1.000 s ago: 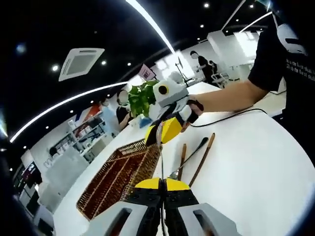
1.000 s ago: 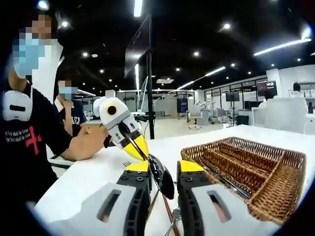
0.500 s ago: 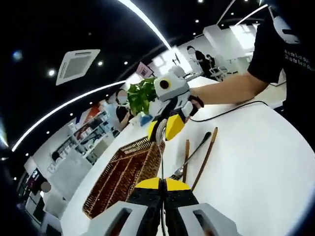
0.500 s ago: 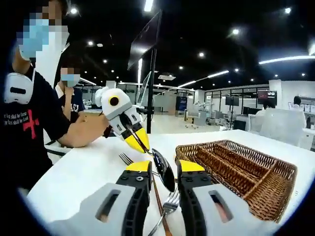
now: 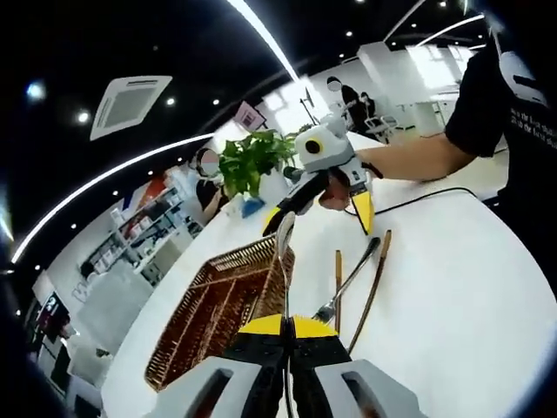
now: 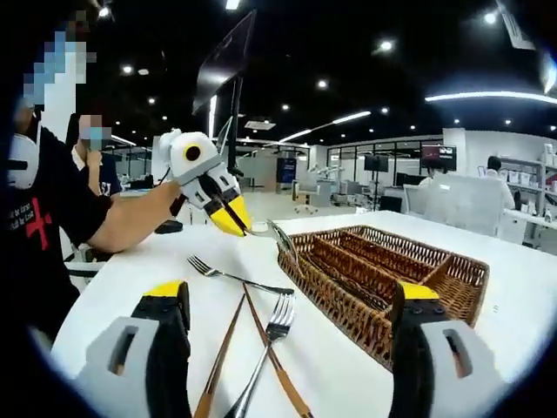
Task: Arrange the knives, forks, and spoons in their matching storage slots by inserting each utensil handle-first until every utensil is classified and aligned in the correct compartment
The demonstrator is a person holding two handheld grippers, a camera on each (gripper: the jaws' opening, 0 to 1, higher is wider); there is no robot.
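Nearest in the left gripper view: left gripper [image 5: 286, 324], yellow tips pinched together on the thin handle of a spoon [image 5: 284, 235], bowl raised ahead against the far rim of the wicker tray [image 5: 218, 305]. Same gripper seen from the right gripper view [image 6: 228, 219], lifted off the table, spoon [image 6: 283, 239] slanting from its tip toward the tray's near-left corner, whether touching the rim cannot be told.

Right gripper [image 6: 291, 300] spread wide, nothing between the jaws, held above the white table [image 6: 148, 287]; also seen from the left gripper view [image 5: 324, 205], jaws splayed, past the tray's far end.

On the tabletop between those spread jaws: a fork [image 6: 261, 353] with tines pointing away, a wooden-handled piece [image 6: 219, 357] to its left and another [image 6: 274, 361] crossing under it, a second fork [image 6: 231, 274] lying across beyond them. In the left gripper view, the same cluster as a fork [image 5: 348, 283] flanked by two brown handles [image 5: 370, 287], lying just beside the tray, apart from its wall.

Wicker tray [image 6: 383, 279] with long lengthwise compartments, contents too dim to tell. Bare white table all round the loose cutlery and out to the near edge.

Further off: a sleeve and forearm [image 5: 418, 161] behind the right gripper, a potted plant [image 5: 248, 165] beyond the tray.
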